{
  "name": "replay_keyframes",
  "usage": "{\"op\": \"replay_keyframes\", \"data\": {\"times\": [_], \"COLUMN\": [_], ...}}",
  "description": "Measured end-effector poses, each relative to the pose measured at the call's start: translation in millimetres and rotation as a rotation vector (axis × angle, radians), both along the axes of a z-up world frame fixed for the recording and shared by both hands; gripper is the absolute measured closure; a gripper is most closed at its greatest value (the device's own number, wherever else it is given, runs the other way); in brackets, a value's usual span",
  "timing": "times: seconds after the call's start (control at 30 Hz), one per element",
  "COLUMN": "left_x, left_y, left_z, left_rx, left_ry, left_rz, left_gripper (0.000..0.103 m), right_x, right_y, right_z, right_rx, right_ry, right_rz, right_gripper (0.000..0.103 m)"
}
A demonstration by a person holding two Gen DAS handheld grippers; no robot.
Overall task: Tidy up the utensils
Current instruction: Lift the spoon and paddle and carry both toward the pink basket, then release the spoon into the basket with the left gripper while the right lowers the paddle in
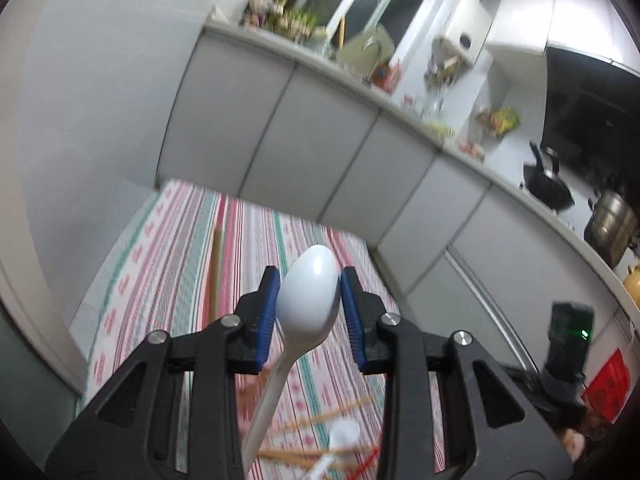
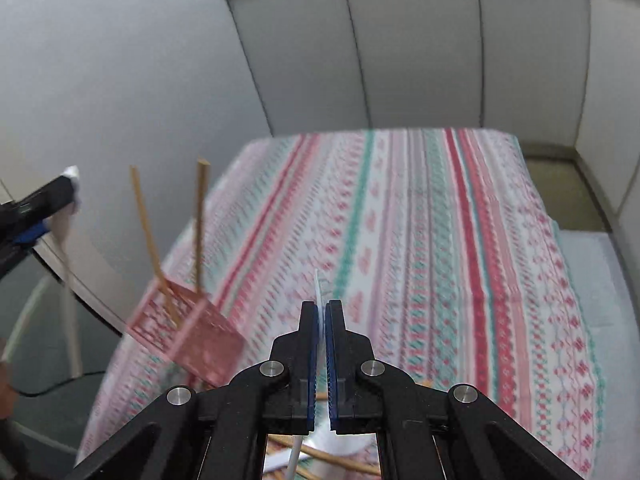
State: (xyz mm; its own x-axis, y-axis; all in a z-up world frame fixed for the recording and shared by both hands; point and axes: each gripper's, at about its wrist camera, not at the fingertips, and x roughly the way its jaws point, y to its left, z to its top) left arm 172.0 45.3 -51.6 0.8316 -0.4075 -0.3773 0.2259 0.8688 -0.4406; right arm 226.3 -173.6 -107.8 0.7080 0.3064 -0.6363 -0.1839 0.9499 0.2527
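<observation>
Striped cloth [image 2: 420, 220] covered the bench, with grey cabinet doors [image 2: 412, 40] behind it. A pink slotted basket [image 2: 188, 332] stood near the bench's left edge, holding two wooden chopsticks [image 2: 200, 224] upright. The left tool [image 1: 308, 300] was clamped on the bowl of a white spoon [image 1: 310, 292], whose handle hung down and back toward loose chopsticks [image 1: 320, 420] and another white spoon [image 1: 340, 436] on the cloth. The right tool [image 2: 322, 312] was closed on a thin white utensil [image 2: 319, 288], seen edge-on and not identifiable. In the right wrist view the basket lay left of and below the right tool, with the left tool farther left and above it. Which tool was nearer could not be determined. The spoon's long axis probably needed turning upright before insertion.
</observation>
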Motion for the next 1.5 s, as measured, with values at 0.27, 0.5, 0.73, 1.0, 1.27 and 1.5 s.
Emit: {"op": "replay_keyframes", "data": {"times": [0.27,0.5,0.73,1.0,1.27,1.5], "left_x": [31.1,41.9,39.0,20.8,3.6,3.0], "left_y": [-1.3,-10.6,-13.6,-0.9,37.9,61.8], "left_z": [-29.0,-44.4,-36.7,-16.7,-18.4,-47.7], "left_rx": [-0.105,-0.065,0.037,0.205,0.273,0.345], "left_ry": [-0.057,-0.033,-0.001,0.101,0.273,0.46], "left_rz": [0.018,0.045,0.049,0.084,0.16,0.195], "left_gripper": [0.07,0.07,0.056,0.046,0.037,0.031], "right_x": [7.0,9.9,8.9,4.5,5.5,20.4], "right_y": [2.4,-1.9,-3.5,15.9,66.1,116.0], "right_z": [0.0,0.2,2.5,19.2,36.3,26.7], "right_rx": [0.06,0.078,0.081,0.088,0.083,0.039], "right_ry": [-0.006,-0.009,-0.018,-0.096,-0.212,-0.256], "right_rz": [-0.007,-0.015,-0.017,0.0,0.051,0.075], "right_gripper": [0.101,0.101,0.101,0.101,0.101,0.101]}}
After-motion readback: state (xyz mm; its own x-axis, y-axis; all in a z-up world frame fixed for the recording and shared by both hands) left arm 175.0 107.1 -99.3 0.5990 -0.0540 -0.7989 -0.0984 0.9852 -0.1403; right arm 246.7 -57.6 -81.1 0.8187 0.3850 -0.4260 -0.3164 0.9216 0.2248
